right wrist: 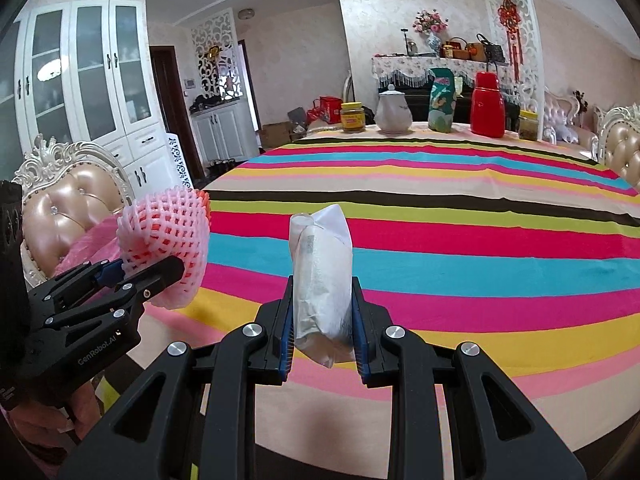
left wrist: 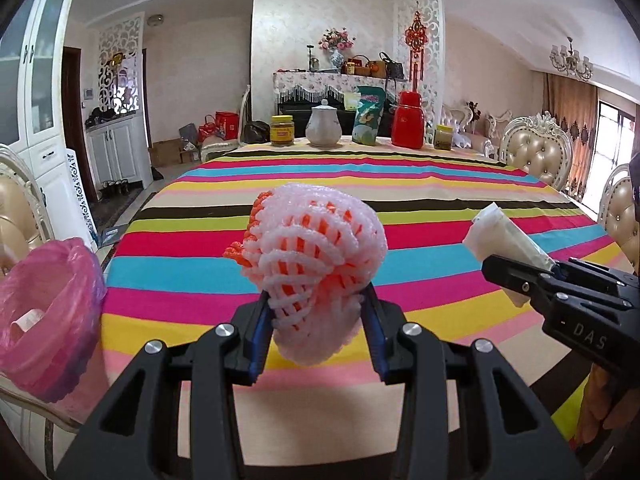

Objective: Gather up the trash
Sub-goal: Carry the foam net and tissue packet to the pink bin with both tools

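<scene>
My left gripper [left wrist: 318, 312] is shut on a pink and orange foam fruit net [left wrist: 316, 264] and holds it above the striped tablecloth [left wrist: 440, 200]. The net also shows in the right wrist view [right wrist: 164, 240] at the left. My right gripper [right wrist: 322, 312] is shut on a crumpled white plastic wrapper [right wrist: 320, 272], held upright above the table. In the left wrist view the right gripper [left wrist: 516, 276] with the wrapper [left wrist: 500, 240] is at the right. A bin lined with a pink bag [left wrist: 44, 316] stands at the left table edge, left of the net.
At the table's far edge stand a yellow-lidded jar [left wrist: 282, 130], a white teapot [left wrist: 323, 126], a green bag [left wrist: 370, 116], a red thermos [left wrist: 409, 120] and another jar [left wrist: 443, 137]. Padded chairs [right wrist: 68, 208] stand around the table [left wrist: 536, 148].
</scene>
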Available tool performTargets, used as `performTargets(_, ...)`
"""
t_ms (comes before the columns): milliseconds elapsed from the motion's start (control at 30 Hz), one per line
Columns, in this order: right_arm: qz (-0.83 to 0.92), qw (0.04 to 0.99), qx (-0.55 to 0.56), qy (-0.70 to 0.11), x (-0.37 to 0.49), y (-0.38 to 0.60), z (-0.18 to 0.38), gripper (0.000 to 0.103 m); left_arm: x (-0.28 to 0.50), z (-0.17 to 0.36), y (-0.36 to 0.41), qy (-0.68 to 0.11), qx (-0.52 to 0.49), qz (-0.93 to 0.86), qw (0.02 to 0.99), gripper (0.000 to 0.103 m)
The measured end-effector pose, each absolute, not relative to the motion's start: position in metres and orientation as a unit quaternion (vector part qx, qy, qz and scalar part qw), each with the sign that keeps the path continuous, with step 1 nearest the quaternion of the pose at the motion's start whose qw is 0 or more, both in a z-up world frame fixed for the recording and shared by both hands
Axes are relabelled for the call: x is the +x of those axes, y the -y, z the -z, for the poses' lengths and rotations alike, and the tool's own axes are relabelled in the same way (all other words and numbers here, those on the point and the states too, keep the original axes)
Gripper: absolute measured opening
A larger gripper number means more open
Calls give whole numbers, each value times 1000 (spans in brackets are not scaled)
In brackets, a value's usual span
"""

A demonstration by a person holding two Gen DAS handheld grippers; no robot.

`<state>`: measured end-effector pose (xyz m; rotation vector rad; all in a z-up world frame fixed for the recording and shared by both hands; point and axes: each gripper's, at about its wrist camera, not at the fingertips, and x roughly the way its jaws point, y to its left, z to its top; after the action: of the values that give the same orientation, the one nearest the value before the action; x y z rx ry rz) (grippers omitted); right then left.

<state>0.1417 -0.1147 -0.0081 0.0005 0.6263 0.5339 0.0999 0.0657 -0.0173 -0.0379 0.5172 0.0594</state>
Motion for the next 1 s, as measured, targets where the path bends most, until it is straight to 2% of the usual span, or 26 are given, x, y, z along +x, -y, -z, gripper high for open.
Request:
performTargets(567, -334, 903, -10, -270, 137, 42, -1, 25, 61, 3, -126, -222, -25, -79, 971, 40)
performTargets(1000, -422, 871, -36, -250, 139, -56, -13, 25, 21, -12, -214, -193, -44, -168, 966, 40)
